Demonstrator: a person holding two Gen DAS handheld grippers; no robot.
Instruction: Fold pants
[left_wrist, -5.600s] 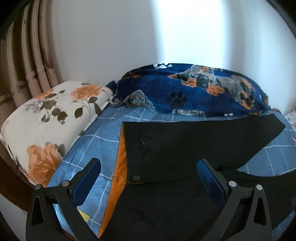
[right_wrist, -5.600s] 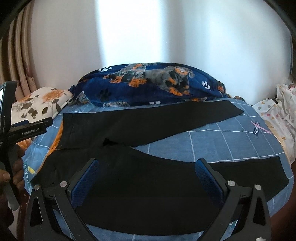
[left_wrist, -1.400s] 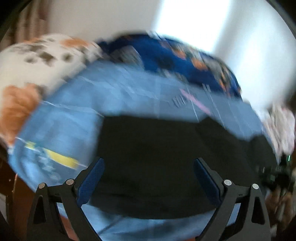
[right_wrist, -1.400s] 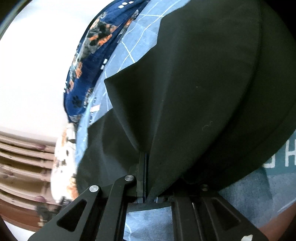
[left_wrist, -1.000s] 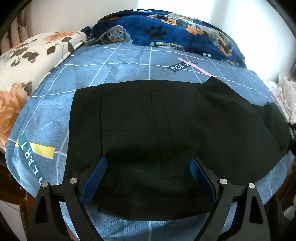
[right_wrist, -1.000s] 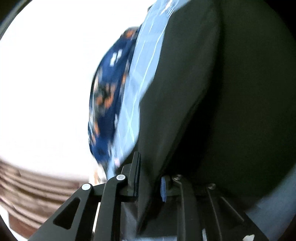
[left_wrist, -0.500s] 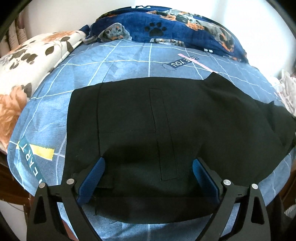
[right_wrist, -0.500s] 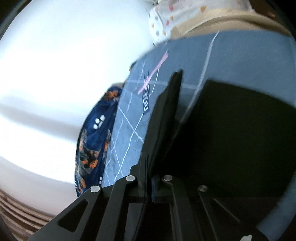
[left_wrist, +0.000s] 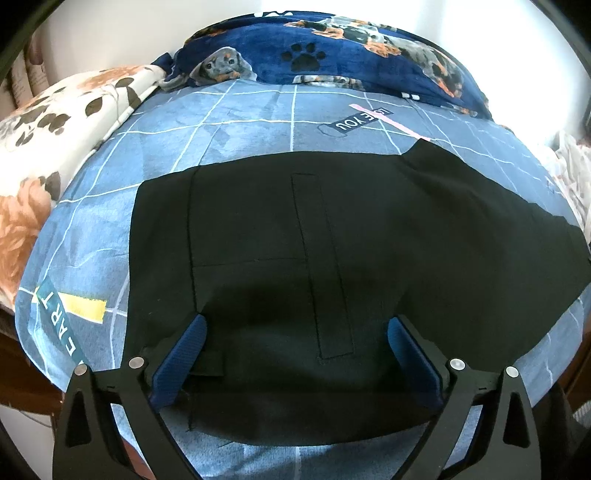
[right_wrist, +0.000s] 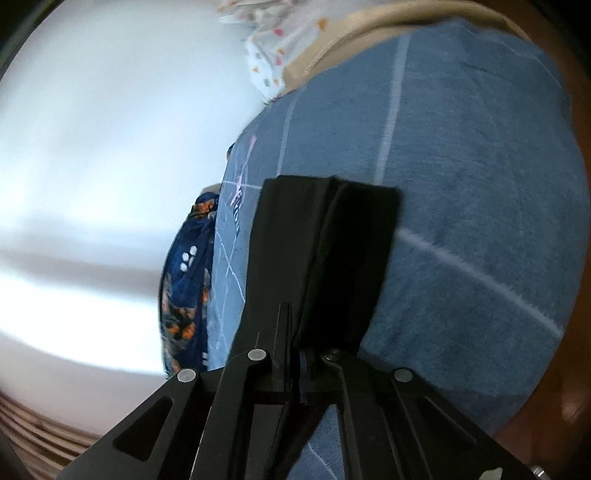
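Observation:
Black pants (left_wrist: 295, 258) lie folded leg over leg on the blue checked bed sheet (left_wrist: 221, 147), waist end at the left, a back pocket seam facing up. My left gripper (left_wrist: 297, 325) hovers over the near waist part. Its jaws are opening, the blue pads (left_wrist: 181, 358) stand wide apart, and the cloth lies flat below them, not pinched. In the tilted right wrist view, my right gripper (right_wrist: 293, 332) is shut on the pant leg end (right_wrist: 325, 240), which sticks out ahead as a narrow black strip above the sheet (right_wrist: 461, 184).
A navy dog-print blanket (left_wrist: 351, 48) is bunched along the wall at the back. A floral pillow (left_wrist: 55, 122) sits at the left. White patterned cloth (right_wrist: 273, 48) lies past the bed's far right end. The bed's front edge runs just below my left gripper.
The right gripper has swung along the bed with the leg end; black cloth that filled its view is now a narrow strip. The left view hardly changed; its pads stand slightly wider.

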